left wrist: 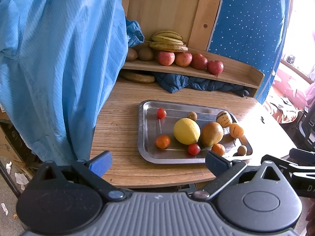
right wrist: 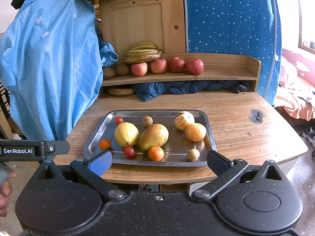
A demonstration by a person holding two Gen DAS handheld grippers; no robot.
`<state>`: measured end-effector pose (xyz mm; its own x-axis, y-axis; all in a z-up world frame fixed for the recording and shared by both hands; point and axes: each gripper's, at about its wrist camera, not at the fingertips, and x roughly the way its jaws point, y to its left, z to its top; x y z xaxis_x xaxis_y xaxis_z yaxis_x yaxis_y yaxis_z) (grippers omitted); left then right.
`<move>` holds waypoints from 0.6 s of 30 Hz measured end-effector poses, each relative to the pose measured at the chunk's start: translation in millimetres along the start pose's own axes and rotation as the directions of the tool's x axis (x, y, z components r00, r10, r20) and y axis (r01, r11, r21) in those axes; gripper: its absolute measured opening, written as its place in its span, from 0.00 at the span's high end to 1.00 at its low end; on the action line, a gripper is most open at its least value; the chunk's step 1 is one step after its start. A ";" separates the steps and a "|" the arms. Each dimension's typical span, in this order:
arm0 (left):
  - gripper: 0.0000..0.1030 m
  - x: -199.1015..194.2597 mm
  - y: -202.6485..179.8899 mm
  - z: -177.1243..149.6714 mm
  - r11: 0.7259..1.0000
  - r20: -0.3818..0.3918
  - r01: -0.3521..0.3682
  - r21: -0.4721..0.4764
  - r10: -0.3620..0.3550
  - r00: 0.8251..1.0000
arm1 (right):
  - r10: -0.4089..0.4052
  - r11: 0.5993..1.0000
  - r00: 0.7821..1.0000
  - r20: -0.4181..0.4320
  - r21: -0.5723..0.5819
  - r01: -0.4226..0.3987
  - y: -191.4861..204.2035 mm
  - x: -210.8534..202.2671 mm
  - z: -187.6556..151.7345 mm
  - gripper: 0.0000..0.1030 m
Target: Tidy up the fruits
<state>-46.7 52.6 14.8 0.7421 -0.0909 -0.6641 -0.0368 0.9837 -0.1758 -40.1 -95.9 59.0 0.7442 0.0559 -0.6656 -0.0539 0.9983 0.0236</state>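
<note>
A steel tray (left wrist: 143, 129) (right wrist: 94, 137) on the wooden table holds a yellow lemon (left wrist: 186, 131) (right wrist: 126, 134), a mango (left wrist: 212, 134) (right wrist: 154, 136), two striped pepino melons (right wrist: 184, 120), cherry tomatoes (left wrist: 161, 113) (right wrist: 129, 151), small oranges (left wrist: 163, 141) (right wrist: 156, 153) and brown longans (right wrist: 193, 155). My left gripper (left wrist: 158, 163) hangs open before the table's near edge, nothing between its fingers. My right gripper (right wrist: 159, 162) is open too, just short of the tray's near rim. A shelf (left wrist: 232, 72) (right wrist: 220, 72) behind carries apples (left wrist: 165, 58) (right wrist: 139, 69), bananas (left wrist: 167, 41) (right wrist: 143, 54) and kiwis (right wrist: 123, 69).
A blue garment (left wrist: 59, 59) (right wrist: 53, 68) hangs at the left, over the table's corner. Dark blue cloth (left wrist: 189, 82) (right wrist: 177, 88) is stuffed under the shelf. A dotted blue panel (right wrist: 226, 15) stands behind. A hand (right wrist: 5, 192) holds the other gripper's body (right wrist: 29, 150) at the left.
</note>
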 end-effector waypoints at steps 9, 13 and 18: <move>0.01 0.7 1.8 -0.2 1.000 -0.004 -0.006 0.000 0.006 1.000 | 0.006 1.000 1.000 -0.003 0.002 -0.006 1.1 2.4 0.2 0.01; 0.01 2.0 2.9 -0.1 1.000 -0.009 -0.005 -0.001 0.005 1.000 | 0.006 1.000 1.000 -0.006 0.001 -0.006 2.1 3.4 0.9 0.01; 0.01 2.2 2.6 0.0 1.000 -0.008 -0.006 -0.001 0.006 1.000 | 0.006 1.000 1.000 -0.006 0.001 -0.006 1.8 3.4 0.9 0.01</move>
<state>-45.1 54.9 13.0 0.7364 -0.0866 -0.6710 -0.0418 0.9840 -0.1729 -37.0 -93.9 57.4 0.7400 0.0618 -0.6698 -0.0580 0.9979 0.0281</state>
